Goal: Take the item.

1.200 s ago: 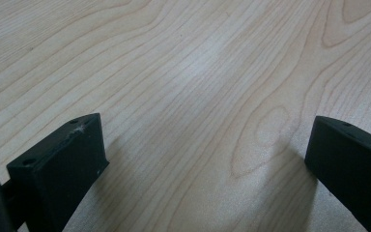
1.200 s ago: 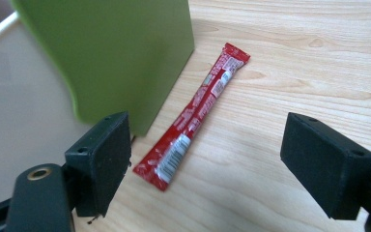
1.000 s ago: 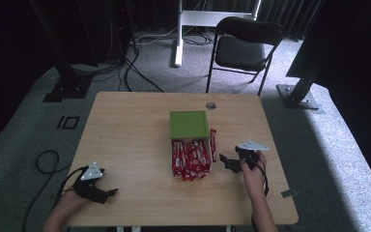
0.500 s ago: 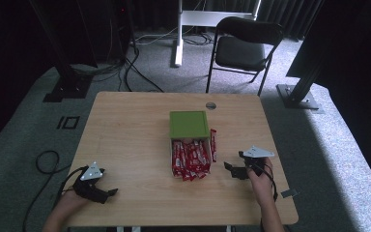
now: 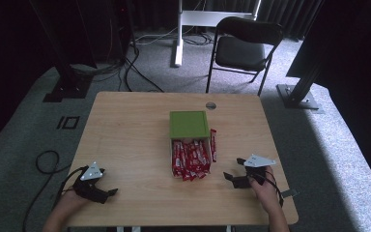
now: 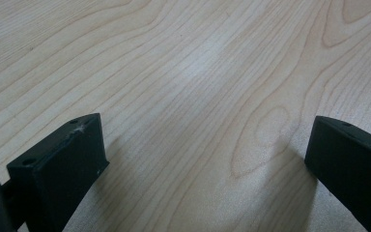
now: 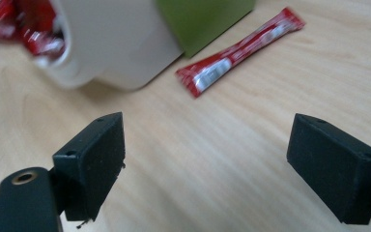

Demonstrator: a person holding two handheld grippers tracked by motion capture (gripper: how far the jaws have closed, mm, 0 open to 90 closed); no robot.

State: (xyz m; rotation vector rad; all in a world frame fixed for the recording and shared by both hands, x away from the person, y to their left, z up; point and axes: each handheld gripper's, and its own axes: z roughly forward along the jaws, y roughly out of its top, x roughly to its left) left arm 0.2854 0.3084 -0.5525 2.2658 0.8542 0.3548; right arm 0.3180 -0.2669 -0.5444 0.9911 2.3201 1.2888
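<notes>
A black folding chair [image 5: 244, 48] is standing at twelve o'clock beyond the wooden table [image 5: 125, 130]. Black cables [image 5: 130, 58] are trailing over grey carpet [image 5: 328, 145] at eleven o'clock.

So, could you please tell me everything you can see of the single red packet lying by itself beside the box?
The lone red packet is a slim, glossy stick wrapper with a white printed panel and crimped ends. It lies flat on the wooden table, just off the green lid and the white box. Whether it touches them is unclear. Neither gripper touches it.
</notes>
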